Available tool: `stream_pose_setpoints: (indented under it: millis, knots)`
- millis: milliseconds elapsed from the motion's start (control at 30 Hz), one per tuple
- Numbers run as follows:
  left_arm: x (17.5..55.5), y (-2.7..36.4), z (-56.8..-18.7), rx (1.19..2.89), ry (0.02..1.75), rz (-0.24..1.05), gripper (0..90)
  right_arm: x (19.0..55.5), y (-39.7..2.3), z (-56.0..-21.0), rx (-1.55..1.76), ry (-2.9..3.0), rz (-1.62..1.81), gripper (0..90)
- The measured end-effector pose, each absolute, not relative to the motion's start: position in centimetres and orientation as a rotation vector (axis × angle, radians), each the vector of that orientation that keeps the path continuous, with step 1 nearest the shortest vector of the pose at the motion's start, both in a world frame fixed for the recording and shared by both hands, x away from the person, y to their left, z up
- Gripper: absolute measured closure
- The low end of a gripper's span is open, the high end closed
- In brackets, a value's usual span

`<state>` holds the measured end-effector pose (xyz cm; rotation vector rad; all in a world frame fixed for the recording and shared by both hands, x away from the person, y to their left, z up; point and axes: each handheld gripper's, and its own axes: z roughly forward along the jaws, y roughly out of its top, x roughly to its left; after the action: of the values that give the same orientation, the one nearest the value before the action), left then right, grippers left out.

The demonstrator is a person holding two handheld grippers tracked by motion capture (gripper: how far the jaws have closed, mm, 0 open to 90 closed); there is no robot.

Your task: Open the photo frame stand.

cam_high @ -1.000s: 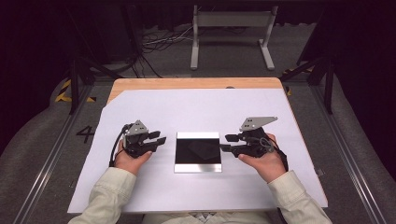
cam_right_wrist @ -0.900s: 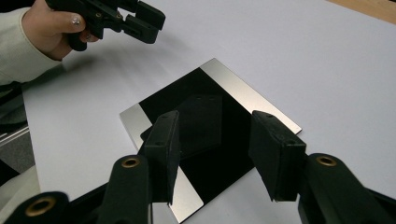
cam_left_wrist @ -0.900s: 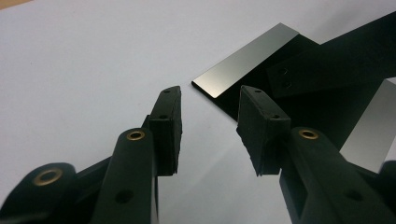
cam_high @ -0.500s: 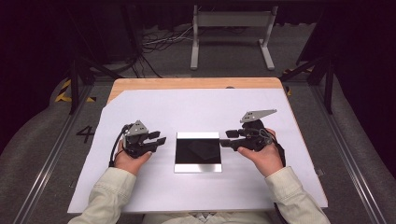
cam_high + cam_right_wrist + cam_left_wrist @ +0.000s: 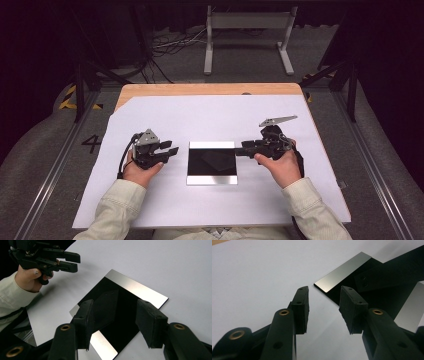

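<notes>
I see pale cream ribbed-cuff sleeves (image 5: 120, 202) behind both matte black claws: the left claw (image 5: 172, 150) trails a looped black cable, the right claw (image 5: 239, 150) carries a grey three-cornered plate (image 5: 277, 120); brass-ringed pivot screws (image 5: 65, 327).

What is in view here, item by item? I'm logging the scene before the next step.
mirror plate: one, dark reflective centre with silvery bands at its near and far edges, flat on the sheet between the two grippers.
white sheet: one, white, covering most of the tabletop.
table: one, light wood, its far edge bare beyond the sheet.
metal stand: one, pale grey, on the floor beyond the table.
cables: several, dark and pale, on the floor beyond the table.
left gripper: one, black, left of the plate, jaws open with nothing between them.
right gripper: one, black, at the plate's right edge, jaws have just been opening, nothing between them.
sleeves: two, cream, entering from the bottom.
</notes>
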<state>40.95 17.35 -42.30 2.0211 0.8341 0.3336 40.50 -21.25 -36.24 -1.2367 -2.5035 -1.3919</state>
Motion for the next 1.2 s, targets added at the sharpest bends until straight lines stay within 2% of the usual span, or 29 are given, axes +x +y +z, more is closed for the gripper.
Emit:
stream_pose_setpoints:
  millis: [1200]
  knots:
    - [40.9,17.3,-42.3,2.019,0.834,0.332,59.8,40.5,-21.2,-40.2,-1.323,-2.216,-1.416,36.6]
